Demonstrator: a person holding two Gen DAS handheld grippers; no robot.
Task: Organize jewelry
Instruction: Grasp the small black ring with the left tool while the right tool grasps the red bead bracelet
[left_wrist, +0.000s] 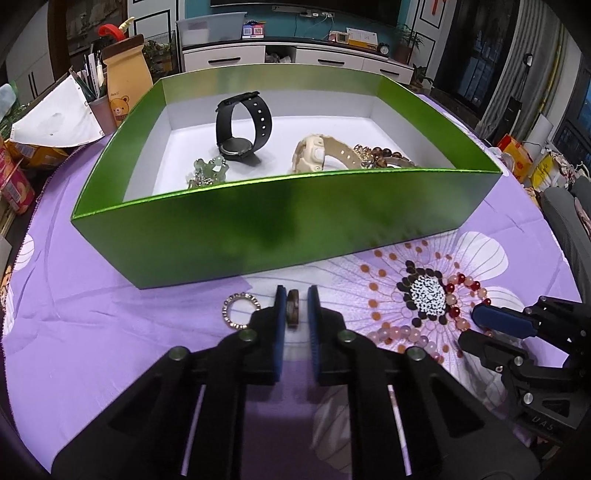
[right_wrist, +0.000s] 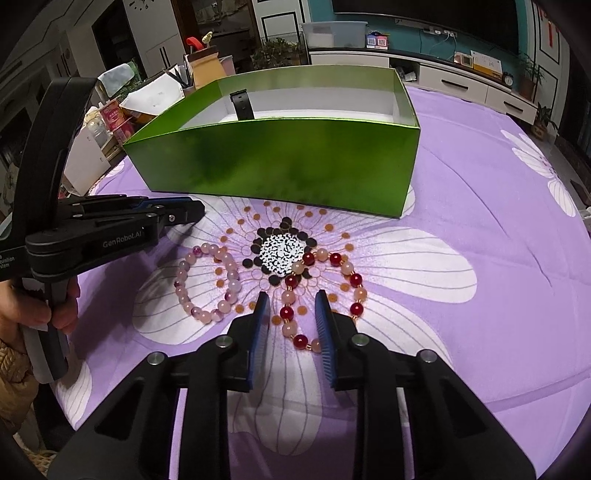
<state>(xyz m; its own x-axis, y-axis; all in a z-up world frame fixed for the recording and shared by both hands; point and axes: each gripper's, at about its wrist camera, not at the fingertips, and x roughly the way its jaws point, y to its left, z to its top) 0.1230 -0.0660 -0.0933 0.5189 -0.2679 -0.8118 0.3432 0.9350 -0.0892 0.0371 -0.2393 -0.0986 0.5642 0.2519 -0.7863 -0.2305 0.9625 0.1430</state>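
Left gripper (left_wrist: 294, 291) fingers clamped on dark ring (left_wrist: 293, 308); right gripper (right_wrist: 293, 299) fingers narrowed, astride red-and-pink bracelet (right_wrist: 325, 295), not pressing.

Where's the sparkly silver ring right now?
In the left wrist view the sparkly silver ring lies flat on the purple cloth, in front of the green box and just left of the left hand-held gripper.

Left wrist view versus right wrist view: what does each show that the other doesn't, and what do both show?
Only the left wrist view shows the dark ring between the left gripper jaws, the sparkly ring, and the cream watch in the box. Only the right wrist view shows the person's hand. Both show the green box, black watch, pink bracelet and red bracelet.
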